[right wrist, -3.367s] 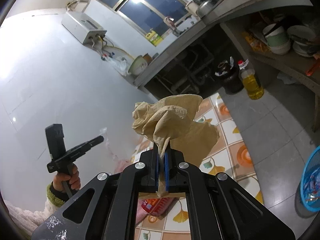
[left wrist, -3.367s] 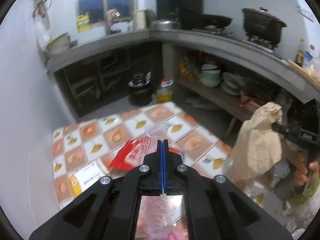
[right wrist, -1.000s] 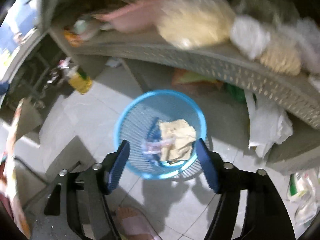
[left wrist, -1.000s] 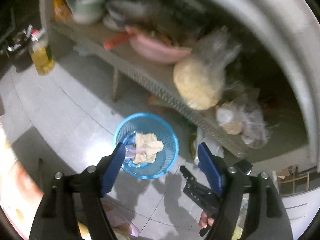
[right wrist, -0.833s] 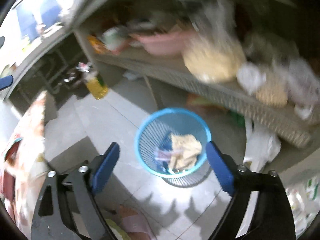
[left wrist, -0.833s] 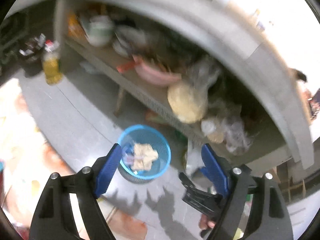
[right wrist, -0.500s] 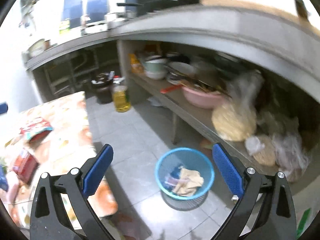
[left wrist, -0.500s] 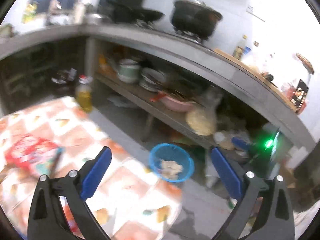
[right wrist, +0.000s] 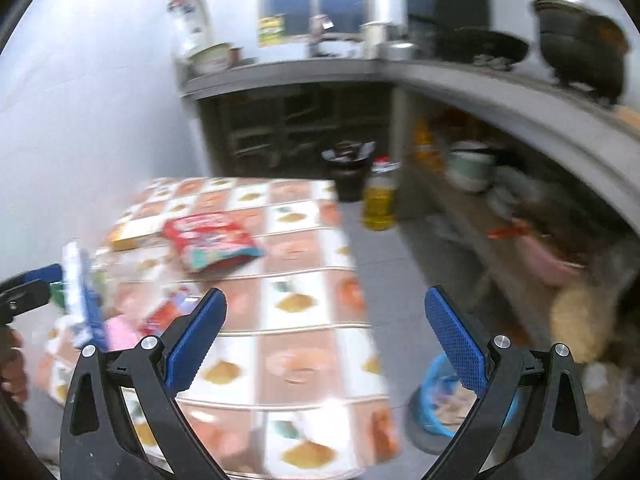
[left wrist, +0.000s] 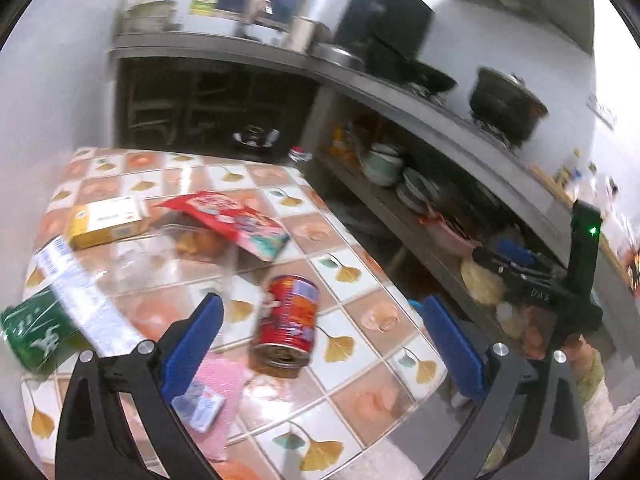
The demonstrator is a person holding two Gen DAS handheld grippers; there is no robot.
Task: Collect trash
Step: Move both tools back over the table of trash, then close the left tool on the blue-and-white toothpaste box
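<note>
My left gripper [left wrist: 320, 344] is open and empty above the tiled table [left wrist: 360, 396]. A red can [left wrist: 286, 322] lies on the table between its fingers. A red snack bag [left wrist: 232, 220], a yellow box [left wrist: 104, 222], a green packet [left wrist: 32, 336] and pink wrappers [left wrist: 216, 380] lie around it. My right gripper [right wrist: 326, 340] is open and empty over the table's near edge [right wrist: 304, 456]. The blue trash basket [right wrist: 434, 404] stands on the floor at the lower right, partly behind the right finger. The red snack bag [right wrist: 208, 238] shows there too.
A grey counter [left wrist: 440, 120] with pots runs along the right, with a low shelf of bowls [left wrist: 384, 168] under it. An oil bottle [right wrist: 380, 196] and a dark bin [right wrist: 348, 172] stand on the floor beyond the table. A white wall is on the left.
Both grippers have swung away from the blue basket back toward the table. The brown paper and the wrapper now lie in the basket. Both grippers stay wide open.
</note>
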